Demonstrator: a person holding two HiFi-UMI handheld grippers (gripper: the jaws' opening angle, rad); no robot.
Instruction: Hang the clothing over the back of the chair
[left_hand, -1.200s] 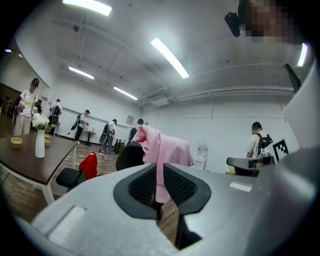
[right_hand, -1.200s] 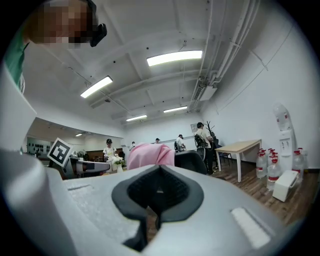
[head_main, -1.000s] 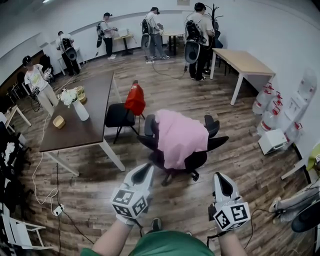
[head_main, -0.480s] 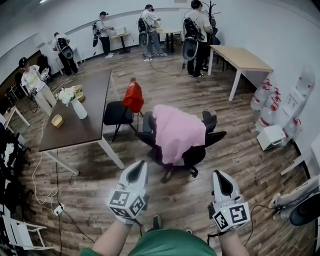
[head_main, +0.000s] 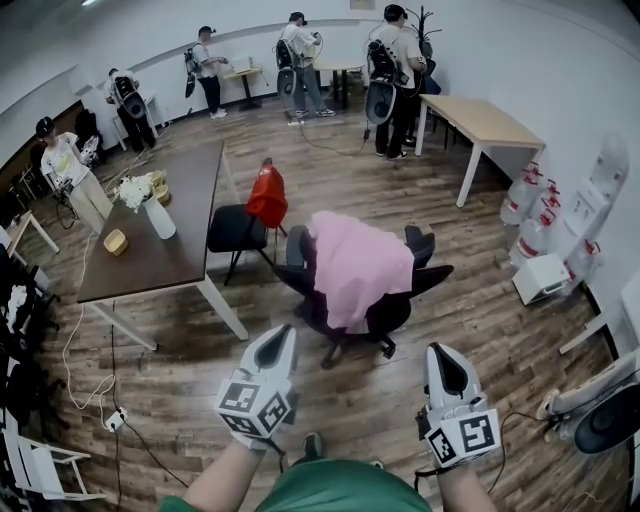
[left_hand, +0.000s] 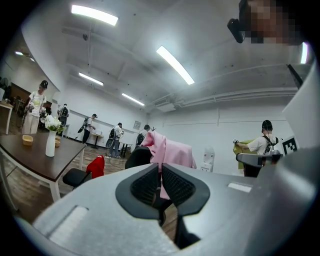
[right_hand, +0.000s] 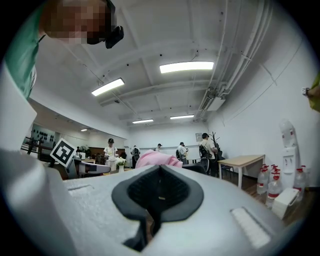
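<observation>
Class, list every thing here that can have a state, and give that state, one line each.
pink garment, draped over the back of the office chair
red garment, hung on the black chair
left gripper, shut, empty
right gripper, shut, empty
vase, upright on the table

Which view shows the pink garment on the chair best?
Head view: the pink garment lies whole across the office chair. Left gripper view shows its upper part side-on; right gripper view only its top.
</observation>
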